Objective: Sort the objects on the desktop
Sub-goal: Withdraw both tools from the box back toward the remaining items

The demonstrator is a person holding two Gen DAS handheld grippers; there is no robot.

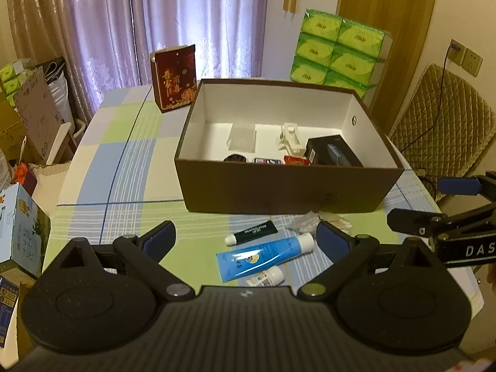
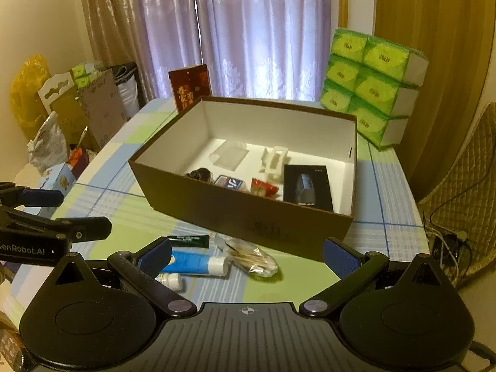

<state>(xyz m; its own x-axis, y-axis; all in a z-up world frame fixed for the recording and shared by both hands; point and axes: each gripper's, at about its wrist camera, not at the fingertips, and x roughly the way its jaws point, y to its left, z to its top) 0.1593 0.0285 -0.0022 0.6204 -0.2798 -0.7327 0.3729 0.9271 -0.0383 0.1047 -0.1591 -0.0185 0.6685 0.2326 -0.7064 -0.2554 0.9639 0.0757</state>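
A brown cardboard box (image 1: 291, 190) (image 2: 245, 214) with a white inside stands open on the checked tablecloth; it holds a black carton (image 1: 333, 155) (image 2: 308, 187), a white plastic clip (image 1: 290, 141), a clear packet (image 1: 241, 136) and small items. In front of it lie a blue tube (image 1: 263, 257) (image 2: 195, 263), a dark green tube (image 1: 252, 232) (image 2: 189, 240), a small white bottle (image 1: 266, 277) (image 2: 170, 279) and a clear bag of sticks (image 2: 251, 259) (image 1: 313, 221). My left gripper (image 1: 246, 238) hovers open over the tubes. My right gripper (image 2: 248, 255) is open above the bag.
A dark red gift box (image 1: 175, 77) (image 2: 190, 88) stands behind the brown box. Stacked green tissue packs (image 1: 338, 52) (image 2: 372, 83) sit at the back right. A quilted chair (image 1: 443, 121) is on the right; cartons and bags (image 2: 62, 117) crowd the left.
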